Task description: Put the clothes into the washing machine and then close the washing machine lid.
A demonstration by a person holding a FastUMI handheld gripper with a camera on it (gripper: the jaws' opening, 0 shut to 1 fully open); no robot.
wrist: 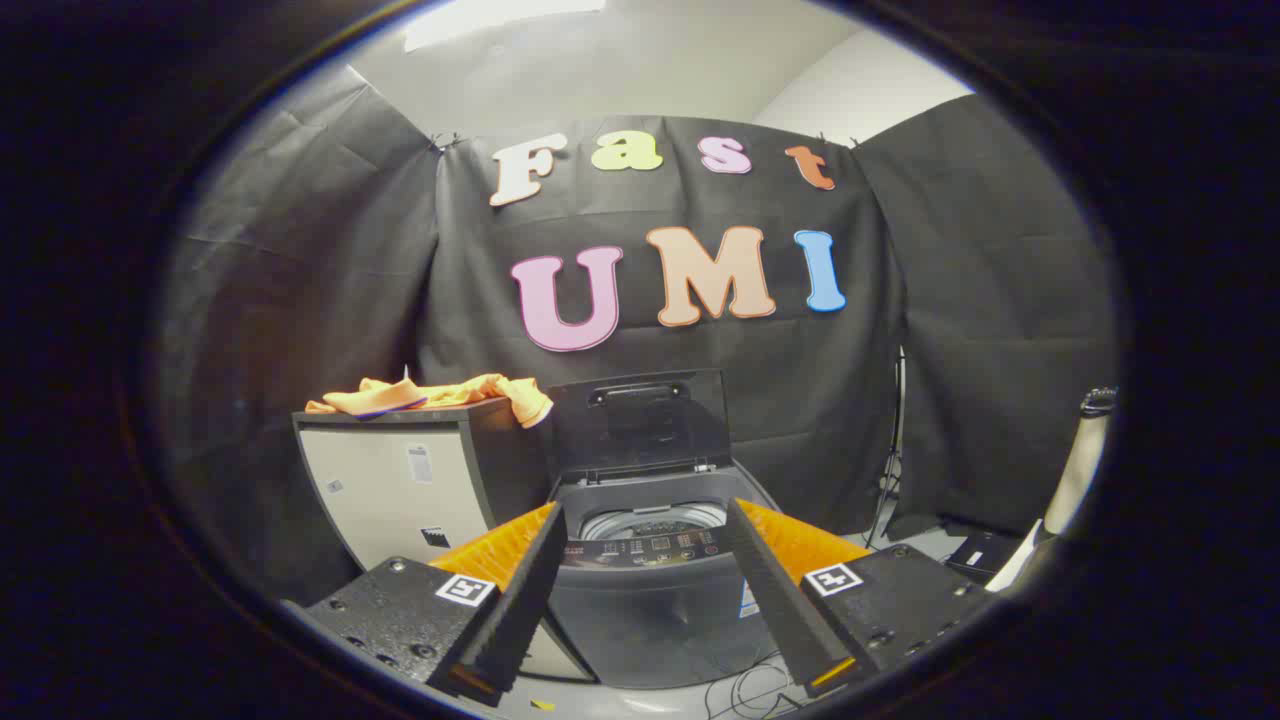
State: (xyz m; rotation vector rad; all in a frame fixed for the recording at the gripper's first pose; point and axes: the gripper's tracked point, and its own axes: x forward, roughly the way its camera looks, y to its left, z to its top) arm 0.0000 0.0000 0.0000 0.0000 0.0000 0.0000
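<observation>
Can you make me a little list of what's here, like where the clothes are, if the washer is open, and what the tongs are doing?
clothes: orange cloth lying on top of the cabinet, one end hanging over its edge
cabinet: stands right beside the washing machine
washing machine: just ahead of the tongs, seen between the fingers
lid: raised, standing upright behind the drum opening
drum: no clothes seen in the part that shows
tongs: open, holding nothing
task so far: clothes not yet in, lid not yet closed

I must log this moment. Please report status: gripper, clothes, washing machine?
Gripper open, empty. Orange clothes on cabinet, beyond fingers. Washing machine ahead, lid up. Nothing blocking.
</observation>
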